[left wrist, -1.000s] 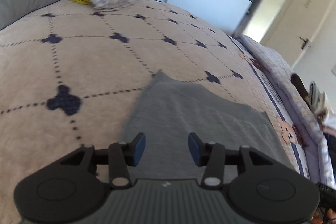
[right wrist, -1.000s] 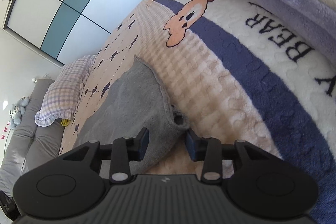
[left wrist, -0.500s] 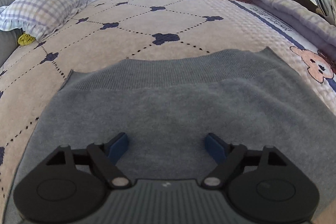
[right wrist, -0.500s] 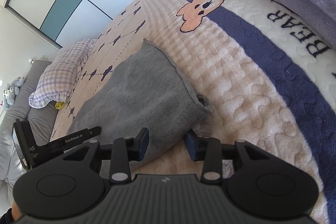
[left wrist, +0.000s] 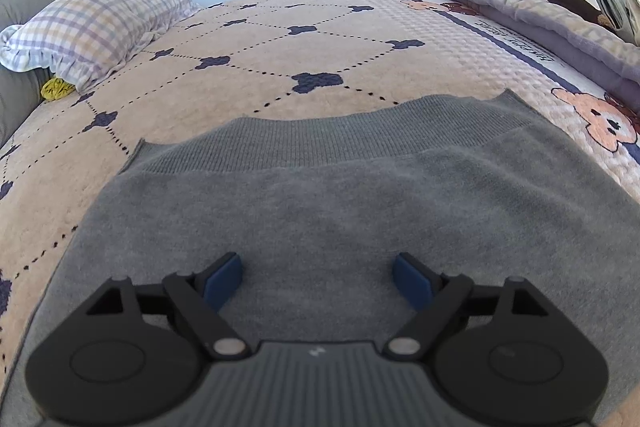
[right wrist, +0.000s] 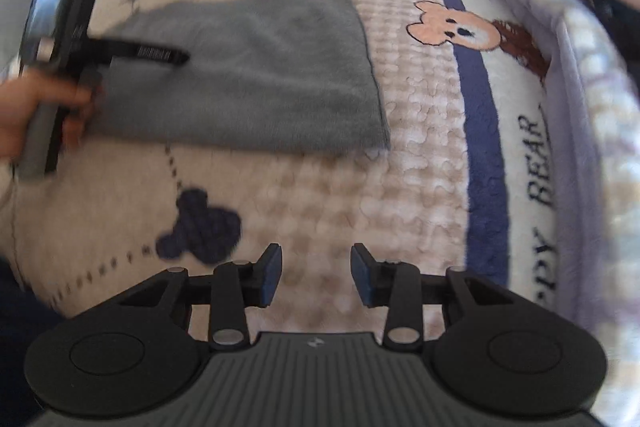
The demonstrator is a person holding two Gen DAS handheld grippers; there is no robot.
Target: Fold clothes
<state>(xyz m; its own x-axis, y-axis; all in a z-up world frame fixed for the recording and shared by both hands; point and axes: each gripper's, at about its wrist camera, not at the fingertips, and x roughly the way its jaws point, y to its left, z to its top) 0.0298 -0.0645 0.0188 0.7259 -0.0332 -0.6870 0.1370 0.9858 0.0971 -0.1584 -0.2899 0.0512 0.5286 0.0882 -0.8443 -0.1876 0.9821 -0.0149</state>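
We have the bed (left wrist: 248,115) spread with a cream quilted cover, which gives us a broad flat surface for folding. The grey sweater (left wrist: 340,211) lies flat on it as a tidy rectangle, its ribbed hem toward twelve o'clock in the left wrist view, so we judge the fold largely made. A checked pillow (left wrist: 92,27) sits well apart at ten o'clock, and a lilac blanket (left wrist: 540,15) runs along the bed's edge at two o'clock.

Our left hand-held gripper (left wrist: 318,281) tilts downward over the sweater's near part; its jaws have just been opening and now stand released, wide, with no fabric pinched between them. Our right hand-held gripper (right wrist: 316,275) hovers over bare cover, the sweater (right wrist: 256,75) off at eleven o'clock; its jaws stand partly apart, grasping nothing.
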